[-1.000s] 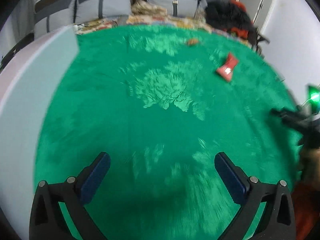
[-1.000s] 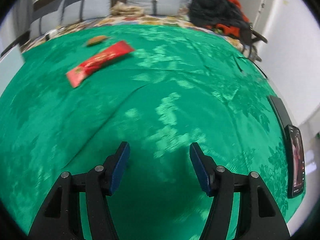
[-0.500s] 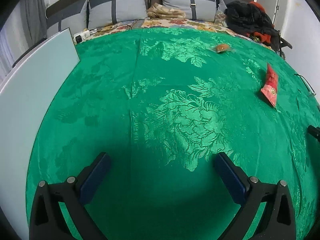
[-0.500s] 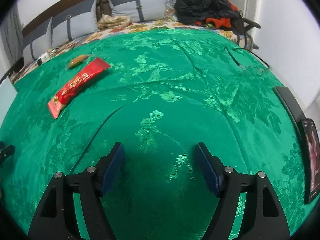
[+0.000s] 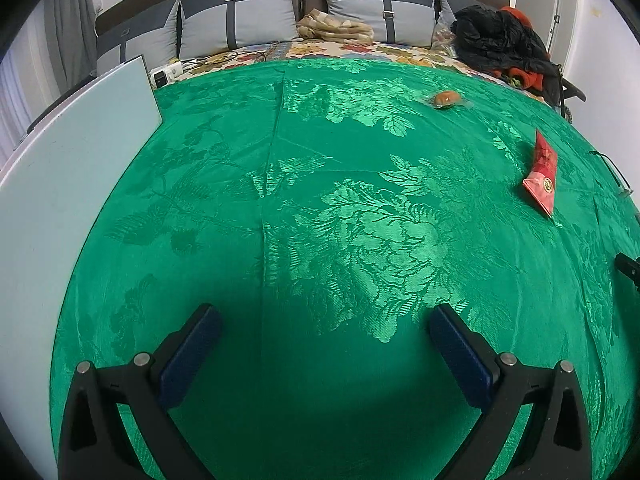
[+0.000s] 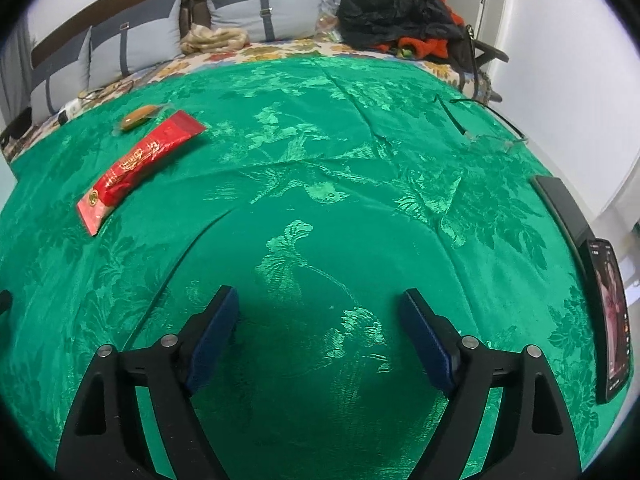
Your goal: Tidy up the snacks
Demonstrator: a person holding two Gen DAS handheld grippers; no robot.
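- The left gripper (image 5: 324, 324) hangs over a green cloth (image 5: 360, 240) with its jaws wide apart and nothing between them.
- The right gripper (image 6: 320, 312) also stands wide; its jaws have just been opening, and only bare cloth lies between them.
- The red snack packet (image 6: 136, 168) lies flat on the cloth, well ahead and to the left of the right gripper; in the left view the same packet (image 5: 542, 176) sits far off to the right.
- A small orange snack in clear wrap (image 6: 138, 118) lies just beyond the packet, near it; whether the two touch I cannot tell.
- Nothing stands between either gripper and the two snacks.
- Only the left view shows a pale blue board (image 5: 72, 184) along the cloth's left edge, and a white power strip (image 5: 168, 74) behind it.
- Only the right view shows a phone (image 6: 612, 316) with a lit screen at the cloth's right edge, a dark flat slab (image 6: 560, 208) beyond it, and a pair of glasses (image 6: 488, 136) on the cloth.
- Both views show grey cushions (image 5: 236, 24) and a heap of black and orange clothes (image 6: 396, 12) at the back.
- A dark tip (image 5: 628, 268) shows at the right edge of the left view; too little shows to tell what it is.
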